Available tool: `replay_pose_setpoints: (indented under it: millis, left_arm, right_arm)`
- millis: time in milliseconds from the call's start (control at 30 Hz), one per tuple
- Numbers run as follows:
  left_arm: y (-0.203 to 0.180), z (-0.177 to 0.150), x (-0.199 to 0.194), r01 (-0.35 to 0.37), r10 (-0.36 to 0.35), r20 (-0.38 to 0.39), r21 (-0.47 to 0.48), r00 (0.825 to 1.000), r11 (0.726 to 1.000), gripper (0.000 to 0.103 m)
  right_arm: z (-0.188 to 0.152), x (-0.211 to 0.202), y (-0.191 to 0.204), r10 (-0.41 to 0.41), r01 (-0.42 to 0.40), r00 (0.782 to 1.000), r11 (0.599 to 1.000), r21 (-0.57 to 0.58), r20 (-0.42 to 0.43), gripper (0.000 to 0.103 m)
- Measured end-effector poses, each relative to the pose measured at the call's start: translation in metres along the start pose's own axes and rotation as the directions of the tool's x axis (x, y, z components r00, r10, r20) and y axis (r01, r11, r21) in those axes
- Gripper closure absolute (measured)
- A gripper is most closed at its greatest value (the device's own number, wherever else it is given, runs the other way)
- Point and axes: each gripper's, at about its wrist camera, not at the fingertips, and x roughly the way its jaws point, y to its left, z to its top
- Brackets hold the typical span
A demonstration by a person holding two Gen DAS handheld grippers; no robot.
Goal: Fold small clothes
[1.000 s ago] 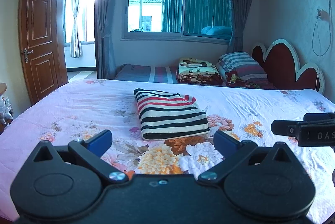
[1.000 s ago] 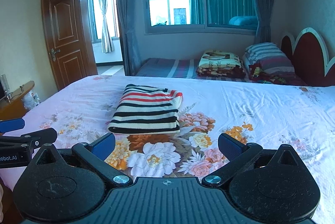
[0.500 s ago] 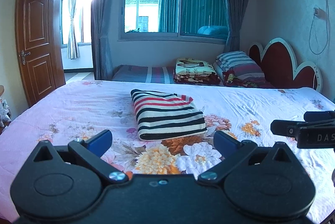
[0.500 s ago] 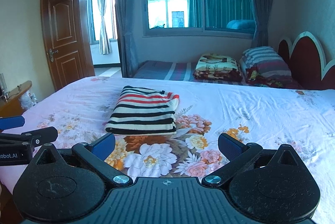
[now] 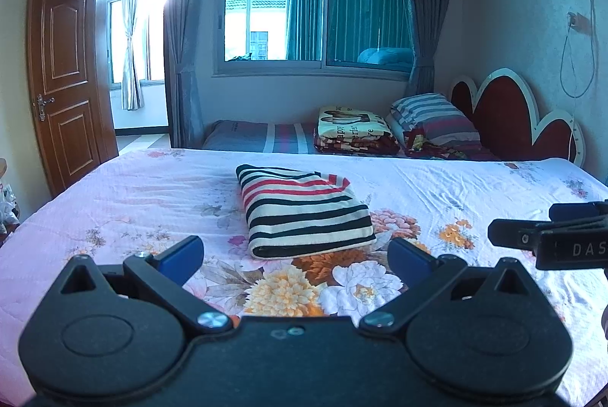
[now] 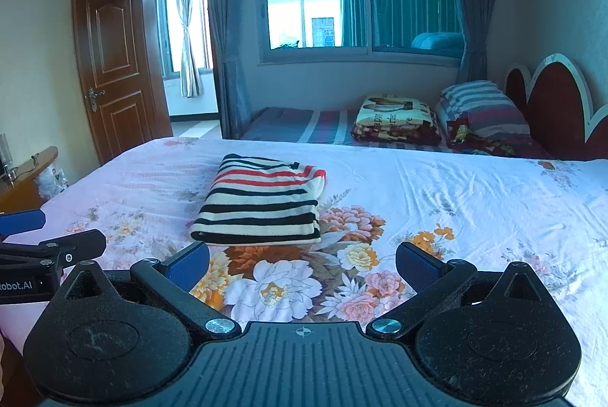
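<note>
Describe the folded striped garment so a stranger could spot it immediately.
Start at the big bed with the pink floral sheet. Near its middle, just beyond a cluster of large printed flowers, lies the folded striped garment. It is the only item on that sheet: a neat rectangle, cream with black stripes and a few red ones near its far end.

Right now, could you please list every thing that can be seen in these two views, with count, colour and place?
Folded striped knit garment: one; cream, black and red; middle of the bed, ahead of both grippers.
Floral pink bed sheet: one; pink with orange and white flowers; covers the bed.
Folded printed blanket: one; cream over dark red; far side, below the window.
Striped pillow: one; grey, white and pink; beside the headboard.
Scalloped wooden headboard: one; red with white edge; right wall.
Brown wooden door: one; open; left.
Left gripper: one; black with blue pads; jaws open, empty.
Right gripper: one; same colours; jaws open, empty.
</note>
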Motion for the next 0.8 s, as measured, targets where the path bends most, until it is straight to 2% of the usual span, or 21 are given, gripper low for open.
replay_pose_setpoints:
  millis: [533, 800]
  left_arm:
    - [-0.0006, -0.0012, -0.0022, -0.012, 0.012, 0.022, -0.001, 1.0, 1.0, 0.001]
    - [0.0013, -0.0008, -0.0059, 0.012, -0.013, 0.043, 0.012, 0.999, 1.0, 0.001]
  right_arm:
    - [-0.0011, 0.0009, -0.0055, 0.005, -0.005, 1.0, 1.0, -0.004, 0.001, 0.0]
    - [-0.0013, -0.0005, -0.0062, 0.009, -0.009, 1.0, 1.0, -0.012, -0.006, 0.0]
